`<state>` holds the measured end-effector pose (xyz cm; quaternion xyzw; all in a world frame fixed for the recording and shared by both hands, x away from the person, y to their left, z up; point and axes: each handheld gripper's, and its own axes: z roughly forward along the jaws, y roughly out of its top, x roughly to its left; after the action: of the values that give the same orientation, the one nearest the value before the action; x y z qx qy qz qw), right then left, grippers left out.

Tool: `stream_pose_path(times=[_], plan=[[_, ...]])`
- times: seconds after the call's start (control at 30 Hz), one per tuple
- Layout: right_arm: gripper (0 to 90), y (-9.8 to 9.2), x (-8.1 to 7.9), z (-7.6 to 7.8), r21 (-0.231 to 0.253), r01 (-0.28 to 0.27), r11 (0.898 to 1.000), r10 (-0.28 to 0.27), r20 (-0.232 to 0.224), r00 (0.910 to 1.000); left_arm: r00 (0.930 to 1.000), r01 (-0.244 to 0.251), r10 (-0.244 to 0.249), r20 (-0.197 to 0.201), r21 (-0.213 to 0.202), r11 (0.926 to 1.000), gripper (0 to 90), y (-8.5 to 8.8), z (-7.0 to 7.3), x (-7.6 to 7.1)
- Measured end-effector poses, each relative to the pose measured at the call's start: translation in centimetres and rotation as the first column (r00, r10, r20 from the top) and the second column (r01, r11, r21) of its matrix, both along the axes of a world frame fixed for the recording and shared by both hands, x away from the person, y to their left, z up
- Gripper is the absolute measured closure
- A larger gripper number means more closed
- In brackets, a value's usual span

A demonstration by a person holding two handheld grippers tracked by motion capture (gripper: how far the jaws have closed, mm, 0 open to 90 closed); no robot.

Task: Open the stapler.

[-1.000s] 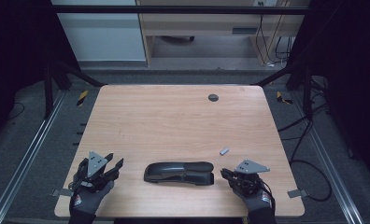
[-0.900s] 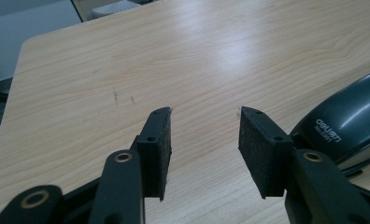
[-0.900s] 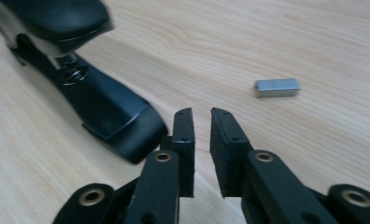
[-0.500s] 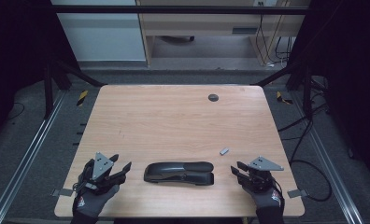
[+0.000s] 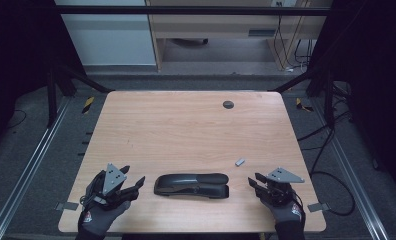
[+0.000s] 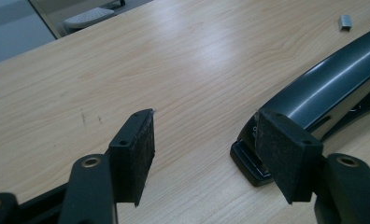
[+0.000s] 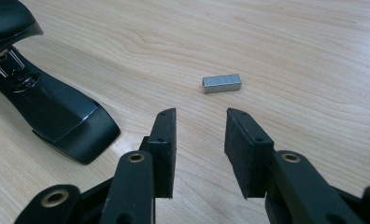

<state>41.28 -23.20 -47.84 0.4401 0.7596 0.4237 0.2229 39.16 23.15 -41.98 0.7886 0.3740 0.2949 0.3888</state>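
Two claws hover low over the table [image 5: 186, 125], both empty. The left claw [image 5: 134, 186] has just been opening and stands fairly wide beside one end of the black stapler [image 5: 191, 184], whose far end is cut off in the left gripper view. The right claw [image 5: 254, 182], well apart, faces a small strip of staples [image 7: 222, 83]; the stapler's other end lies off to its side, partly cropped.

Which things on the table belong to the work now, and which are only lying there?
Belong to the work:
- stapler
- block of staples
- left claw, open
- right claw, open

Only lying there:
- dark round cap at the table's far side
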Motion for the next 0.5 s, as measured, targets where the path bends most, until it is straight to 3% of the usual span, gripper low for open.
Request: stream_pose_path(times=[0.17,0.5], plan=[[64.3,0.0,0.1,0.0,-0.006,-0.002,1.0,0.002,-0.003,1.0,0.9985,0.055,-0.054,-0.006,0.057,0.9969,37.1,-0.7,0.4,-0.3],[64.2,-0.2,0.1,-0.1,-0.003,0.001,1.0,-0.001,-0.002,1.0,0.9897,0.143,-0.143,-0.011,0.109,0.9837,35.7,-2.7,0.9,-1.1]])
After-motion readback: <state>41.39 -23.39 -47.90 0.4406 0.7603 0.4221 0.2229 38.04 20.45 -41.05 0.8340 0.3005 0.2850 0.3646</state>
